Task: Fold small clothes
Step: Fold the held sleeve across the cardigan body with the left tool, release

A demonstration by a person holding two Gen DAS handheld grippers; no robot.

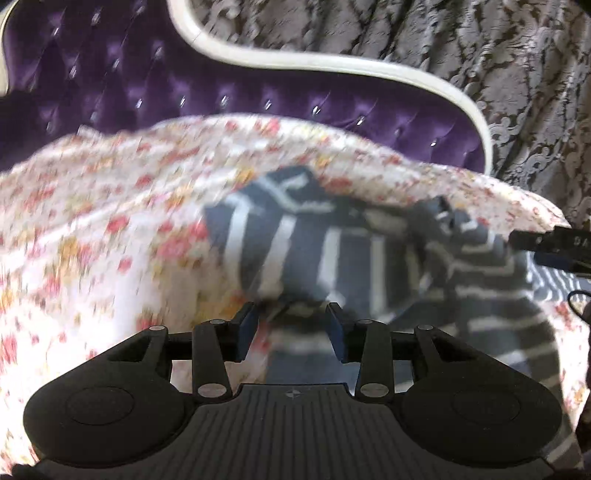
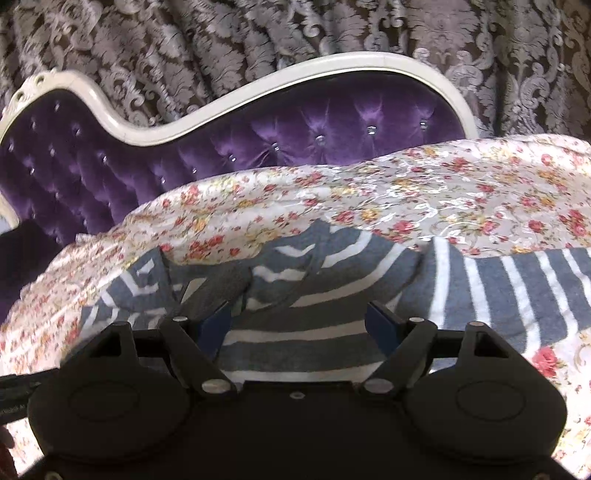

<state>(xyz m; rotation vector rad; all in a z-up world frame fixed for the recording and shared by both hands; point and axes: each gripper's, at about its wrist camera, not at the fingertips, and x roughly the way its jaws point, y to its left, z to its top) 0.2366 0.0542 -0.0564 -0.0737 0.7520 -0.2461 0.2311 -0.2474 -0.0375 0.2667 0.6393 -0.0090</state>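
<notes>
A small grey garment with white stripes (image 1: 332, 258) lies crumpled on a floral bedspread (image 1: 92, 240); the left wrist view is blurred by motion. My left gripper (image 1: 291, 317) is open just above the garment's near edge, with cloth between and under its blue pads. In the right wrist view the same garment (image 2: 314, 288) lies bunched, one part spread flat to the right. My right gripper (image 2: 301, 317) is open wide, low over the striped cloth. The tip of the right gripper (image 1: 554, 240) shows at the right edge of the left wrist view.
A purple tufted headboard (image 2: 258, 129) with a curved white frame (image 2: 295, 70) stands behind the bed. A grey patterned curtain (image 2: 258, 33) hangs behind it. The floral bedspread (image 2: 443, 192) surrounds the garment on all sides.
</notes>
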